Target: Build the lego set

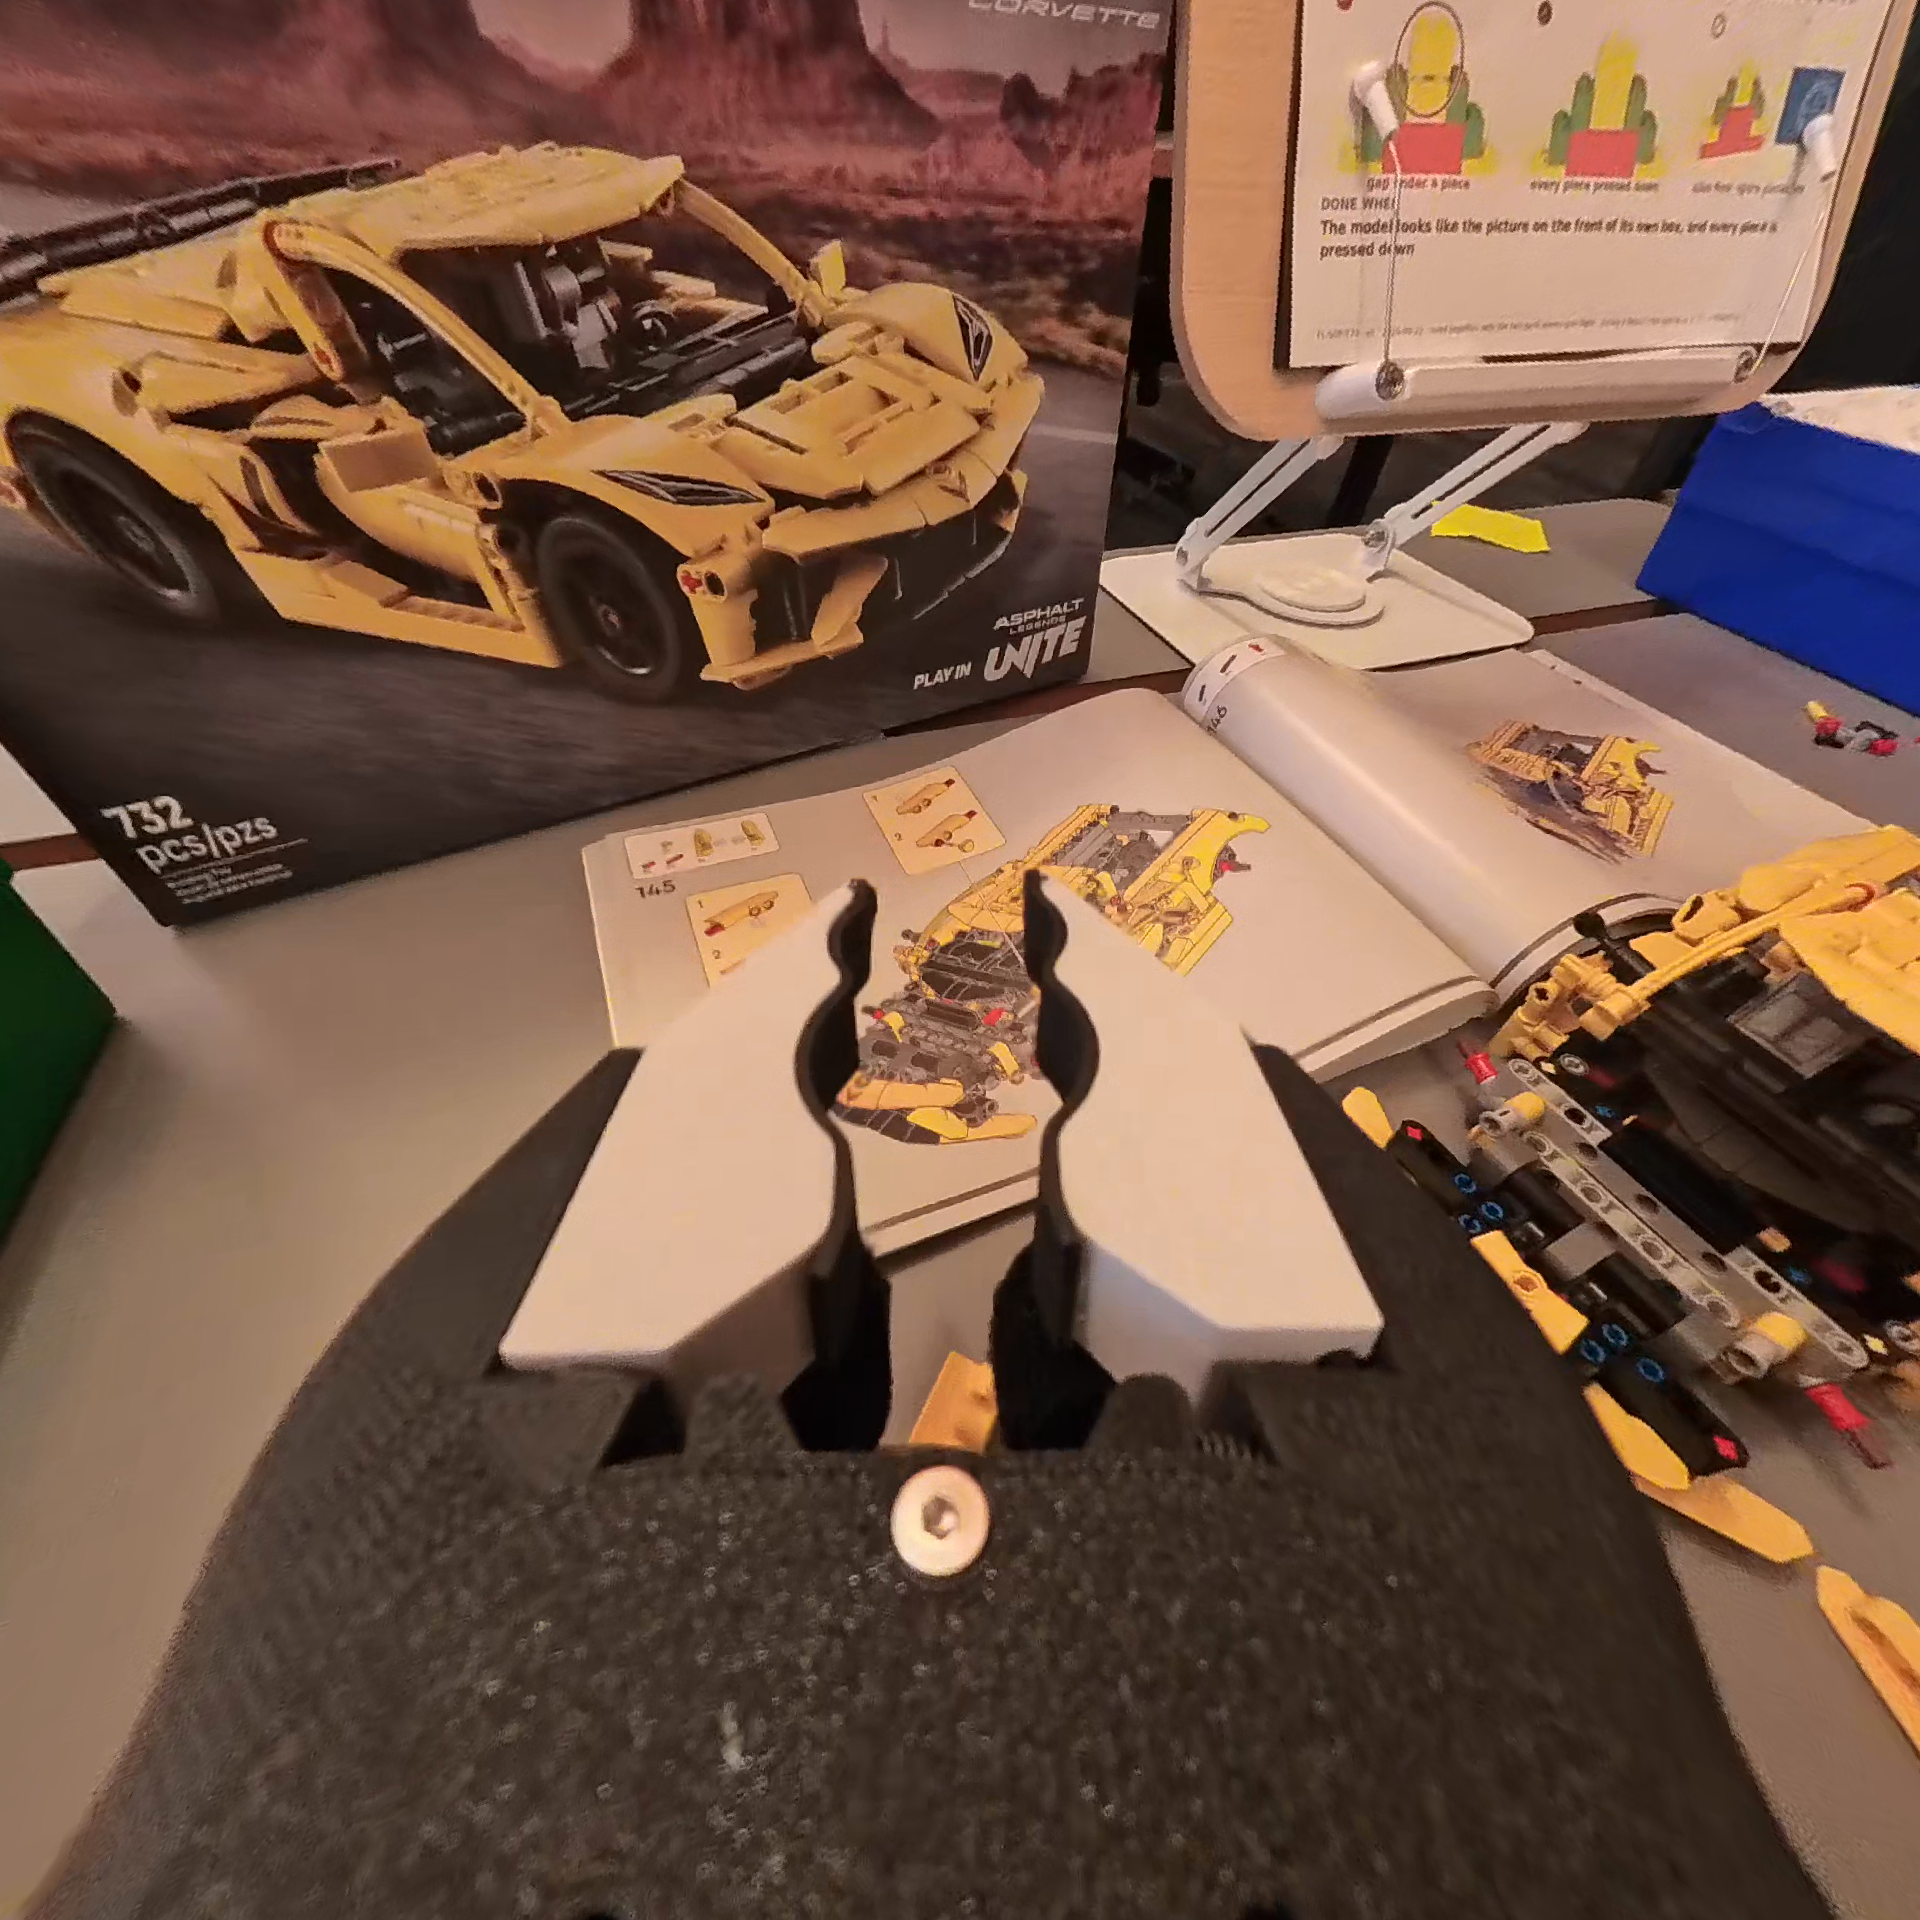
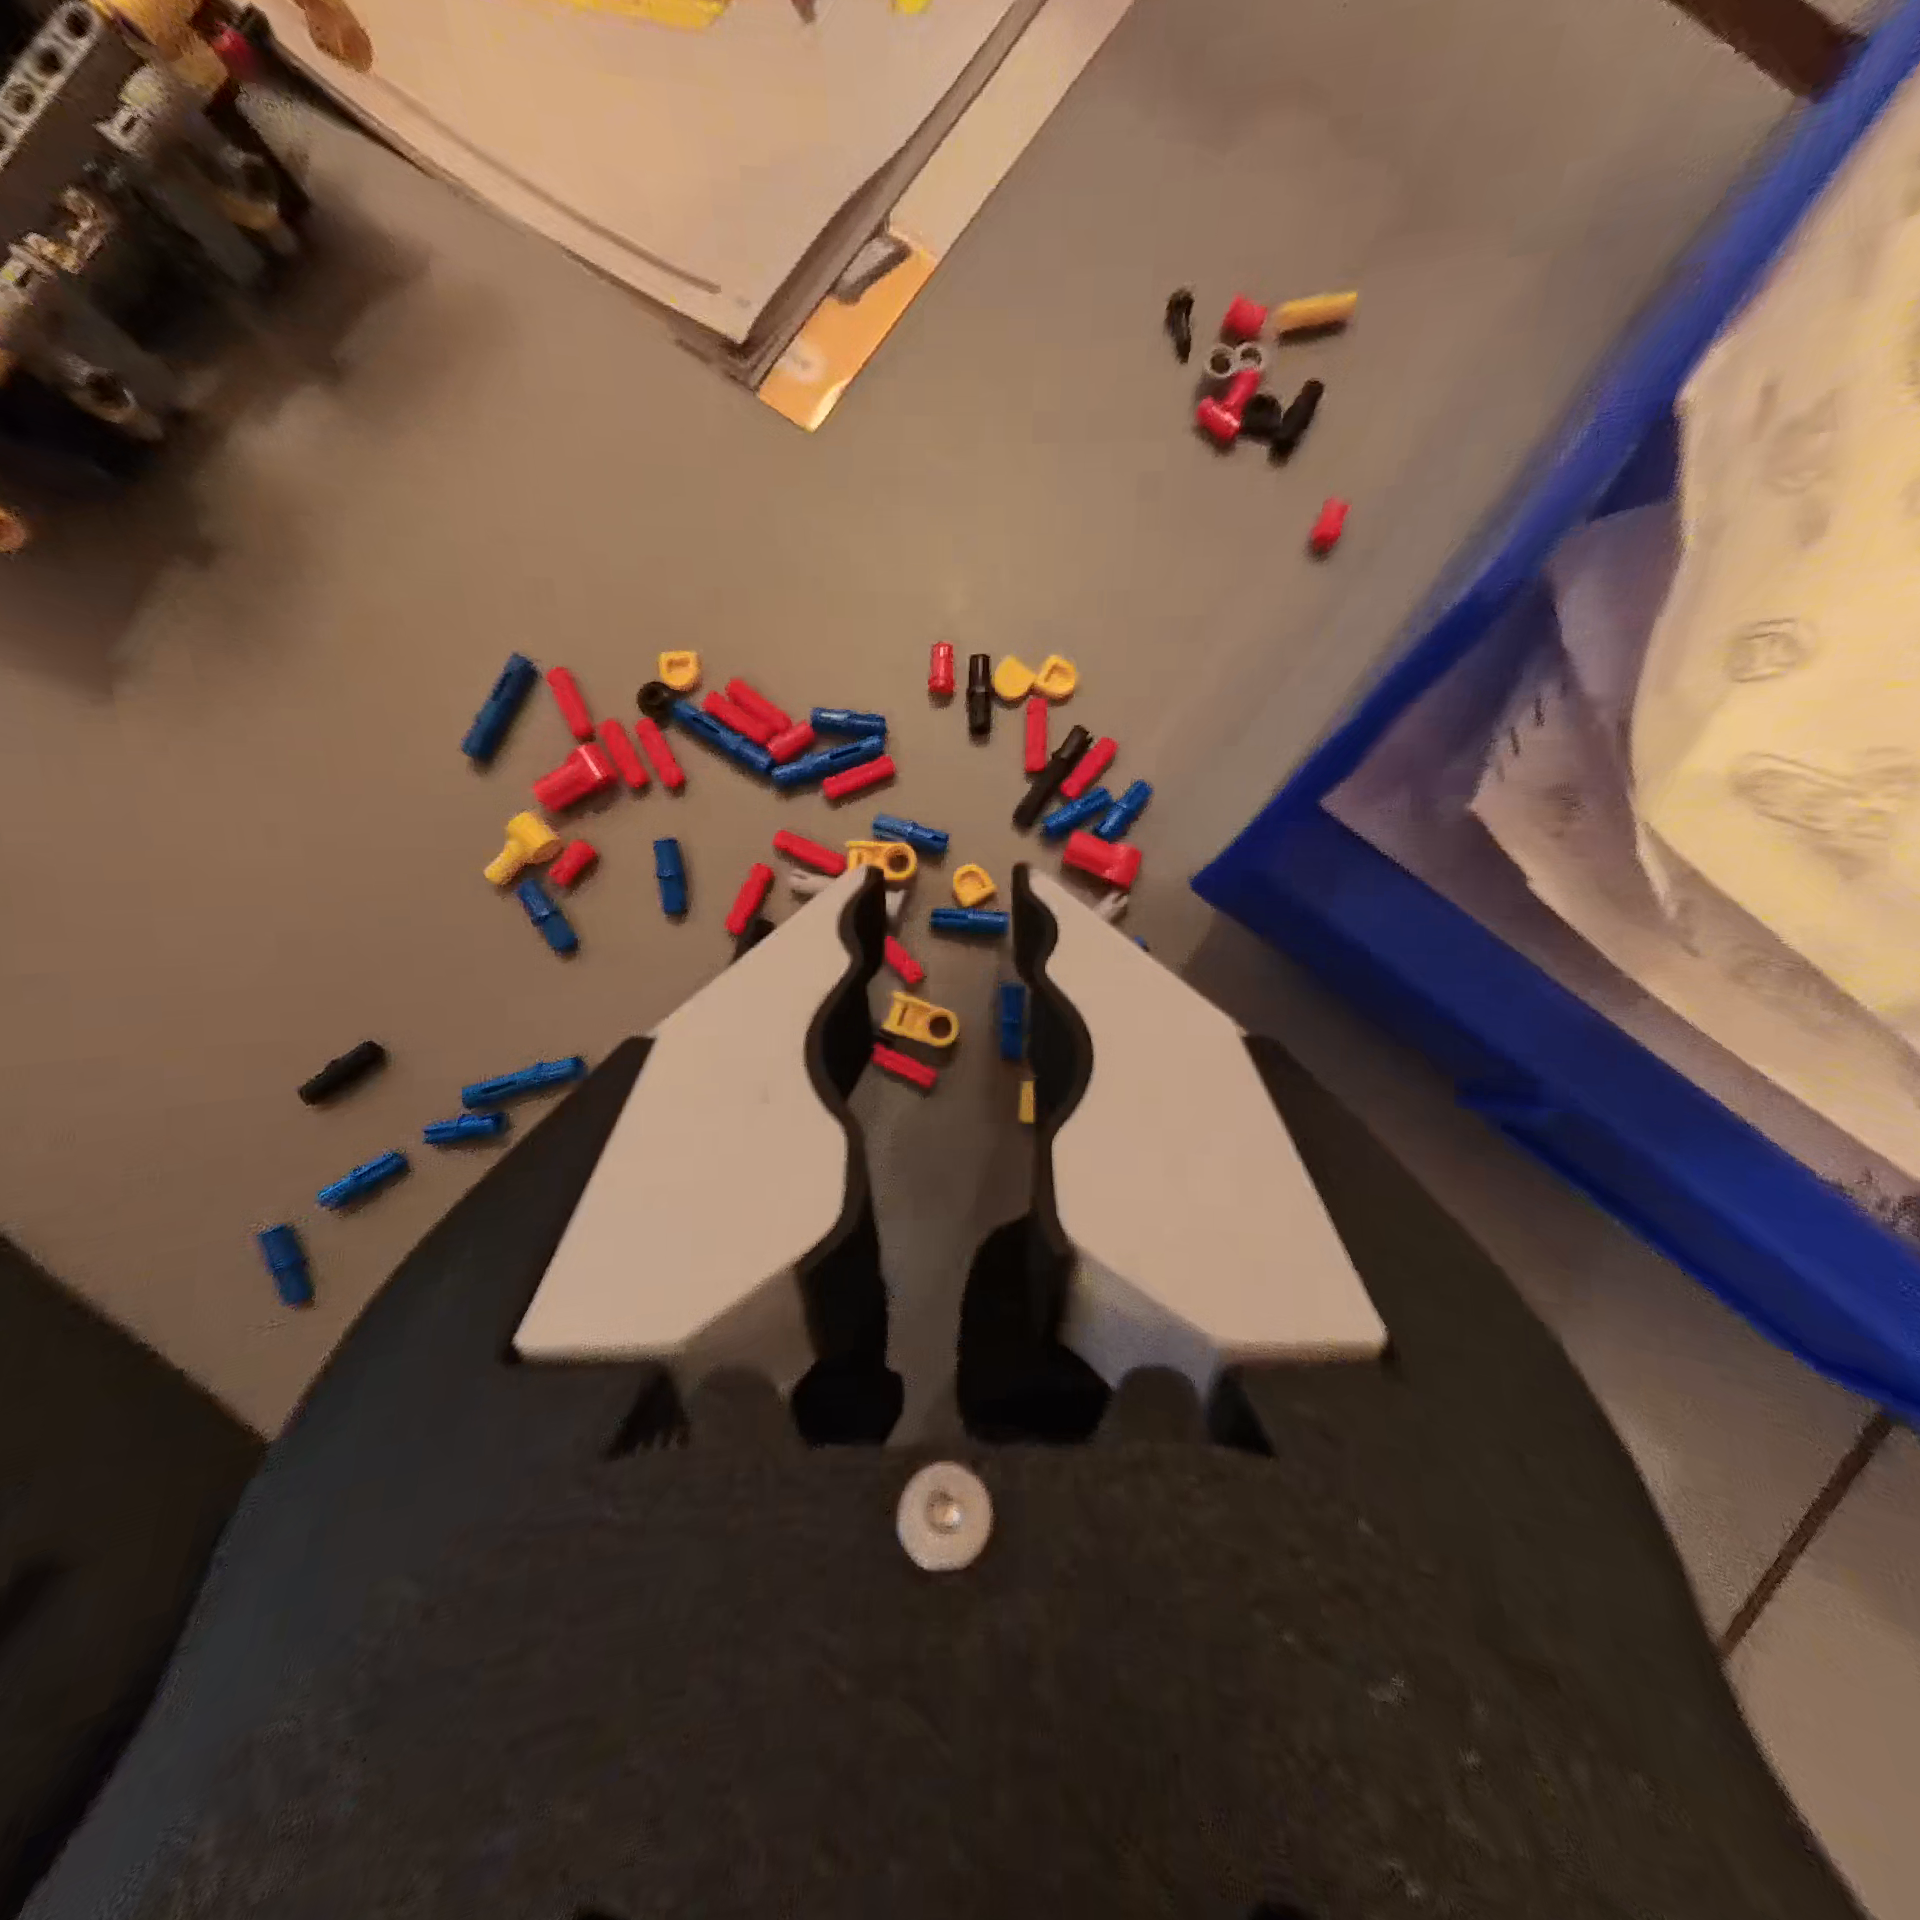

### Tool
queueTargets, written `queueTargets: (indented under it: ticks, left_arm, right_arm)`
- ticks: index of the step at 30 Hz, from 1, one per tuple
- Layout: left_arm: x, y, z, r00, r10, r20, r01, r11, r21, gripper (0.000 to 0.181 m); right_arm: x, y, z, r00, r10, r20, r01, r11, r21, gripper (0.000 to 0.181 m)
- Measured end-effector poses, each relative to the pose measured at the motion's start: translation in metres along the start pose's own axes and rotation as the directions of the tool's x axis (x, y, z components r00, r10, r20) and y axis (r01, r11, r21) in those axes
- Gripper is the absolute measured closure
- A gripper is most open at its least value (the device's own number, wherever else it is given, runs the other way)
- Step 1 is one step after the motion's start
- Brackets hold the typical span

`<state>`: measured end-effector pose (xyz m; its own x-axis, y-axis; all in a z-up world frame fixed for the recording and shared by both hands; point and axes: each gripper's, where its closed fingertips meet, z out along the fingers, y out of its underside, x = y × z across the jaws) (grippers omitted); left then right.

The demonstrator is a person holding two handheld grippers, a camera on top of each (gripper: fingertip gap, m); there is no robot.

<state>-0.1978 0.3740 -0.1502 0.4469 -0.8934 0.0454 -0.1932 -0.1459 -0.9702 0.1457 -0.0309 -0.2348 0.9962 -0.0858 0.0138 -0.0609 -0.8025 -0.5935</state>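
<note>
Left gripper point(image 1: 940, 894) held parted, empty, over instruction booklet point(image 1: 1039, 935); car model point(image 1: 1704, 1091) to its right. Right gripper point(image 2: 943, 883) parted, empty, above scattered pins point(image 2: 748, 727).

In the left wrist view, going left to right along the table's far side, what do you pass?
Green bin edge → yellow car set box → open instruction booklet → white document stand → blue bin.
</note>
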Motion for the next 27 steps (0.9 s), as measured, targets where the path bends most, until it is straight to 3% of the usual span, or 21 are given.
queueTargets:
  ticks: [12,21,24,27]
  left_arm:
    - [0.012,0.004,0.005,0.992,0.130,-0.006,-0.130,0.991,-0.022,0.152]
    - [0.013,0.002,0.004,0.993,0.115,-0.010,-0.115,0.993,-0.010,0.153]
    - [0.012,0.001,0.004,0.995,0.104,-0.010,-0.104,0.995,-0.006,0.153]
    - [0.013,0.001,0.004,0.995,0.103,-0.013,-0.103,0.995,-0.006,0.153]
  right_arm:
    - [0.009,0.011,0.013,1.000,-0.026,0.007,0.026,0.997,-0.068,0.167]
    - [0.000,0.002,0.007,0.998,-0.063,0.005,0.063,0.997,-0.054,0.175]
    - [-0.035,-0.026,-0.007,0.990,-0.120,0.068,0.118,0.993,0.023,0.175]
    - [-0.109,-0.053,-0.009,0.950,-0.223,0.216,0.207,0.974,0.095,0.174]
